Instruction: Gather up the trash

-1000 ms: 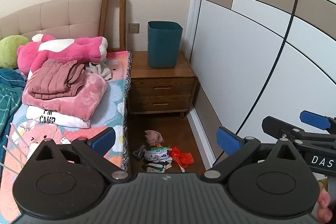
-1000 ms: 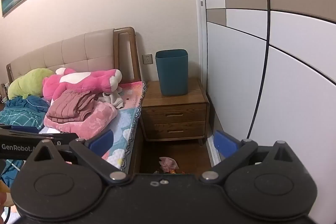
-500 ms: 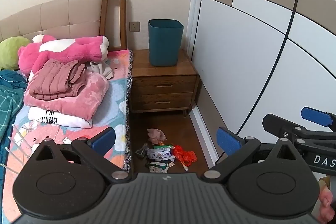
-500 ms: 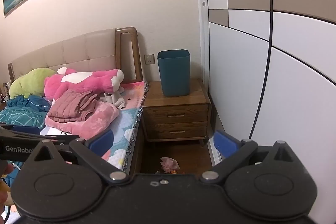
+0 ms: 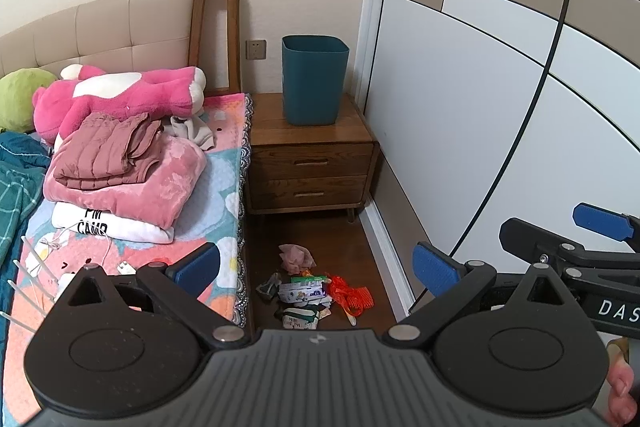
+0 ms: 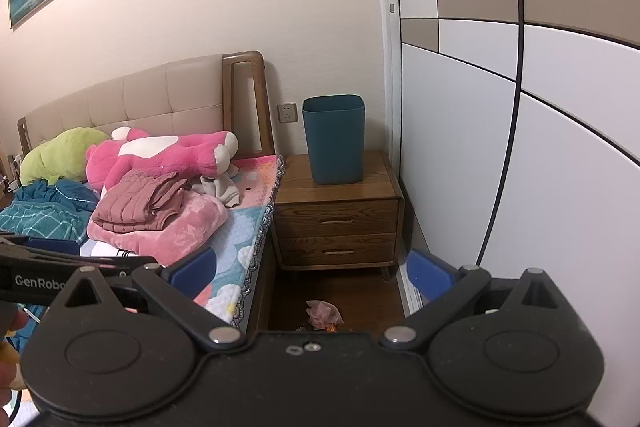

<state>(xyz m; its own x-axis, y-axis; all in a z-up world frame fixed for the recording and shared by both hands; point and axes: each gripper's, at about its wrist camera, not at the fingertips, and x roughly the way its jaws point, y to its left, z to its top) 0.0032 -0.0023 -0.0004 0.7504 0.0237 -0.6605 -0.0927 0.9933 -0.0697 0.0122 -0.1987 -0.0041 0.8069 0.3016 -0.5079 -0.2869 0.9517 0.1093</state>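
- The trash pile [image 5: 316, 287] lies on the dark wood floor [image 5: 332, 239] in the lane between the bed [image 5: 224, 187] and the wardrobe [image 5: 460, 107], at 12 o'clock from my left gripper [image 5: 316, 269], low and between its jaws.
- In the right wrist view only the pile's far edge clears the housing of my right gripper [image 6: 312, 275], so I judge the left the nearer and better placed of the two.
- The pile has no single long axis; it spreads roughly from 9 to 3 o'clock across the lane.
- It is a crumpled pink tissue [image 5: 296, 255] at the far end, a flat printed carton [image 5: 306, 289] in the middle, a floppy orange net bag [image 5: 352, 297] toward 3 o'clock, and something grey and crinkled toward 9, perhaps a wrapper.
- These all look light, soft and crushable, so a shallow pinch should do.
- Both pairs of jaws stand spread wide with nothing between the blue pads.
- The teal bin [image 5: 314, 79], smooth plastic and upright, stands on the wooden nightstand [image 5: 312, 163] at 12 o'clock, well beyond the pile and above it.
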